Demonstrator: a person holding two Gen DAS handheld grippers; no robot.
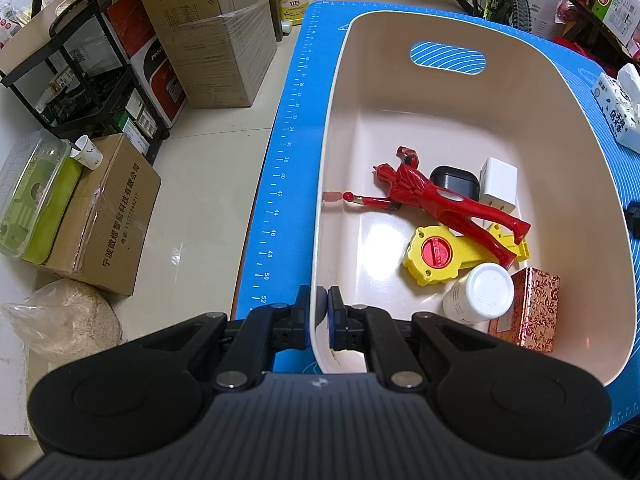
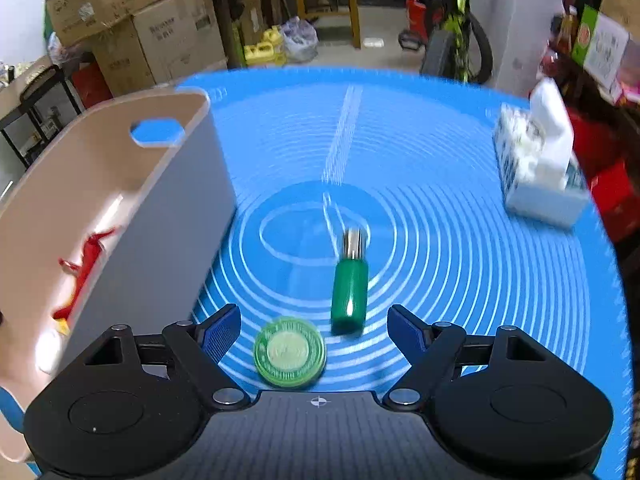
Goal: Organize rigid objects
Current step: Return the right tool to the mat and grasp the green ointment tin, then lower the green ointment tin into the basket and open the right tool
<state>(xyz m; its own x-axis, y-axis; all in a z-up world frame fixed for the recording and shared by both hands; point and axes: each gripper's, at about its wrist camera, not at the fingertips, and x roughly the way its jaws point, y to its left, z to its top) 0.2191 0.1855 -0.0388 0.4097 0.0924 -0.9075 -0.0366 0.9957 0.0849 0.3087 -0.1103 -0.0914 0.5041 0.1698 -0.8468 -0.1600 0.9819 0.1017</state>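
Open blue mat (image 2: 440, 200) lies ahead; the bin wall (image 2: 160, 240) blocks left, tissue box (image 2: 536, 168) far right.

Pale tiled floor (image 1: 208, 184) (glossy), stacked cardboard boxes (image 1: 212, 32), black shelf (image 1: 80, 80)

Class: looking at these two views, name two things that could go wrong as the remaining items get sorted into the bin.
1. The right tongs are open over both the round tin and the green tool; closing here might catch both or knock one away.
2. The left tongs pinch only the bin rim, so a bump could tilt it.
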